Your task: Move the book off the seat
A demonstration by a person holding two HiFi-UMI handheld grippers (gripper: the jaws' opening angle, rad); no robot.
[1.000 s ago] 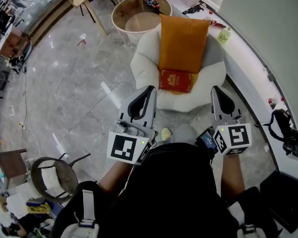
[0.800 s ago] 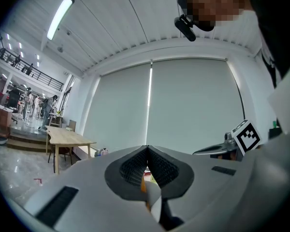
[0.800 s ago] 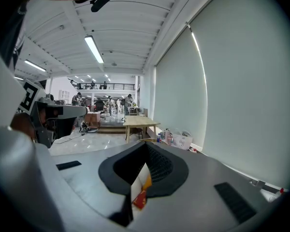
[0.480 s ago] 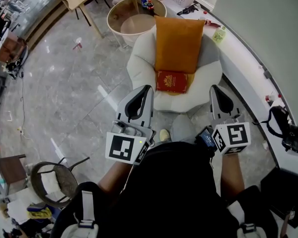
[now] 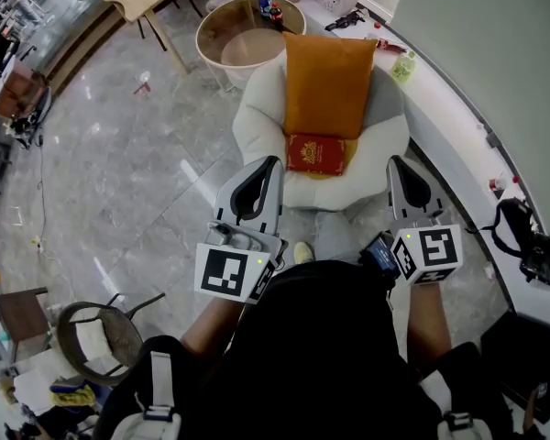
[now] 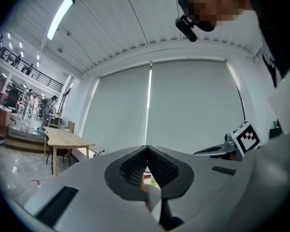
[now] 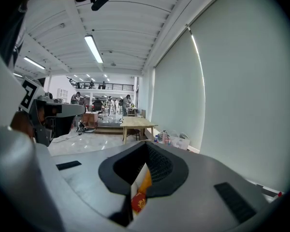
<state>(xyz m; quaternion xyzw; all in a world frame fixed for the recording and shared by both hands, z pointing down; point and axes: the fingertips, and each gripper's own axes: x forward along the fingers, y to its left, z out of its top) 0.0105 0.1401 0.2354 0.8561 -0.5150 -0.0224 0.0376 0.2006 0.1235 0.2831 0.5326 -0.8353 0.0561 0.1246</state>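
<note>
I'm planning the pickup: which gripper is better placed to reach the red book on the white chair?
Probably the left. The left gripper points nearer the red book; the right gripper sits farther out, at the edge of the white chair. Both are shut and empty, so either must open first.

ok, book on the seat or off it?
On the seat. The red book lies flat and closed on the white chair, at the foot of the upright orange cushion.

The left gripper (image 5: 264,167), centre-left of the frame, and the right gripper (image 5: 401,166), centre-right, are held side by side, pointing up-frame. Each has its fingers pressed together, holding nothing.
</note>
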